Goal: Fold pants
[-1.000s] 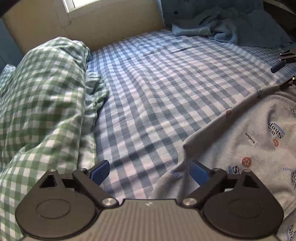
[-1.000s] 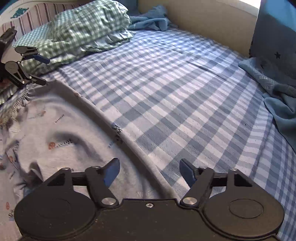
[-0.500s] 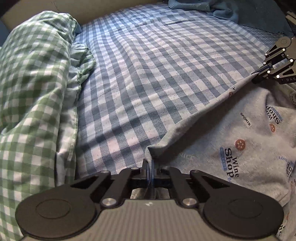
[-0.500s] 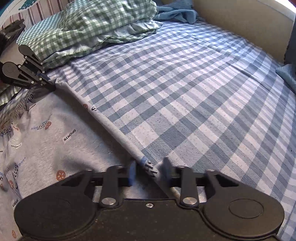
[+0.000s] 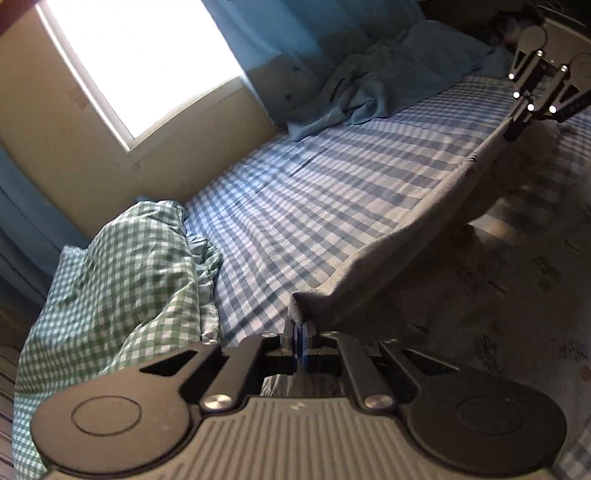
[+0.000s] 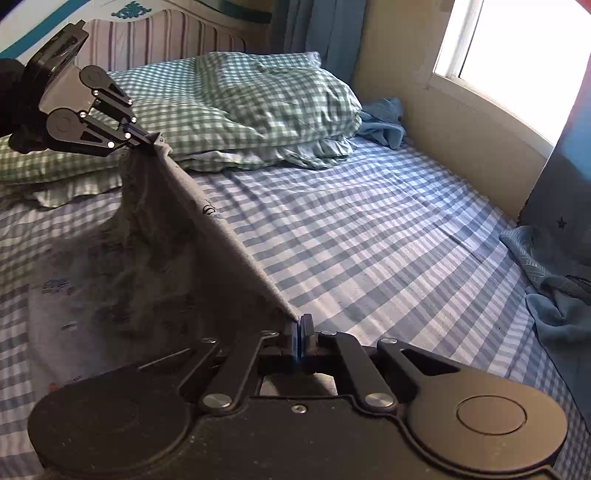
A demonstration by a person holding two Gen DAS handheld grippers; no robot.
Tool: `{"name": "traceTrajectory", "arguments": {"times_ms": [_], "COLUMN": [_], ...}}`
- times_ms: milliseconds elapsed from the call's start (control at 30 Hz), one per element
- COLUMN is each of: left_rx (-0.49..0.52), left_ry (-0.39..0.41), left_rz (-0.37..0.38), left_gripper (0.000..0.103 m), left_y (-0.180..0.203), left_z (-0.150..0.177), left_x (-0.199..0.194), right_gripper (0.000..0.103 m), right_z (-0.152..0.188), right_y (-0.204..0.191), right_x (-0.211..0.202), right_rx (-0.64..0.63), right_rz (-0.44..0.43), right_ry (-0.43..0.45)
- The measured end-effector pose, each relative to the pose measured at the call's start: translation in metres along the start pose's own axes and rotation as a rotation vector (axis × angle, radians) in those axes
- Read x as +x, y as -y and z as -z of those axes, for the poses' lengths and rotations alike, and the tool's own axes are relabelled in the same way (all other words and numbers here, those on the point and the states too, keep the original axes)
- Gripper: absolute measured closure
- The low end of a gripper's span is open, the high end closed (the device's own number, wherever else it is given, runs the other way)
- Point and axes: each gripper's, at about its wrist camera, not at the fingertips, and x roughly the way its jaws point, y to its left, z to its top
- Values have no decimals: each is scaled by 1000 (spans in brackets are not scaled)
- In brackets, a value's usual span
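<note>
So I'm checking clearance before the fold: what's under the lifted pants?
Under the pants, blue checked sheet shows in the shadowed gap beneath the raised edge; whatever lies beneath the part resting on it is covered.

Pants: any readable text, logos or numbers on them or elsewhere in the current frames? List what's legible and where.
No text reads in either view.
Pants: small printed marks and patches show in the right wrist view, blurred and in shadow, unreadable.
Pants edge: one dark printed mark, not legible.
Right gripper: faint lettering on its body in the left wrist view, too small to read.
Headboard: a teal ornament, no text.
</note>
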Motion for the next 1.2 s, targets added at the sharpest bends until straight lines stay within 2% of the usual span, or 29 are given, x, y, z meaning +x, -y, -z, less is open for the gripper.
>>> {"name": "traceTrajectory", "arguments": {"times_ms": [100, 167, 233, 333, 433, 500, 567, 667, 867, 967, 1000, 1033, 1067, 1100, 1133, 1167, 1200], "left_rx": [145, 214, 264, 359, 353, 366, 384, 372, 313, 293, 285, 269, 234, 187, 135, 72, 2], "left_ry": [14, -8, -37, -60, -94, -86, -68, -72, -147, -174, -184, -200, -214, -218, -218, -216, -214], "left_rz": [-3, 13, 39, 37, 44, 37, 26, 47, 81, 58, 46, 35, 30, 17, 10, 7, 3], "left_gripper": [102, 102, 102, 102, 102, 102, 102, 102, 101, 96, 90, 73, 60, 38, 21, 14, 4], "left_y": [38, 65, 90, 121, 133, 138, 139, 142, 154, 159, 160, 159, 158, 155, 152, 149, 145], "left_z": [25, 43, 65, 92, 107, 114, 118, 121, 137, 141, 141, 138, 135, 130, 125, 119, 111], "left_x": [-29, -36, -39, -35, -30, -32, -37, -43, -30, -28, -29, -31, -33, -38, -44, -50, -57], "right_gripper": [103, 103, 103, 103, 103, 103, 103, 103, 103, 103, 100, 98, 88, 67, 55, 38, 30], "right_z": [26, 45, 62, 88, 105, 112, 115, 114, 124, 135, 137, 137, 137, 136, 136, 137, 140], "right_y": [-44, -71, -92, -128, -152, -162, -167, -167, -179, -187, -190, -193, -193, -191, -188, -186, -183], "right_x": [-28, -38, -40, -34, -23, -18, -16, -22, -13, 1, 3, 1, -1, -5, -13, -22, -32], "right_rx": [24, 69, 109, 180, 215, 220, 211, 214, 228, 241, 236, 235, 249, 273, 307, 339, 367], "right_rz": [2, -9, -2, 4, 11, 16, 24, 40, 50, 45, 53, 68, 74, 80, 80, 80, 91], "right_ry": [-26, -58, -91, -141, -175, -195, -203, -197, -237, -279, -284, -276, -272, -267, -249, -226, -212]}}
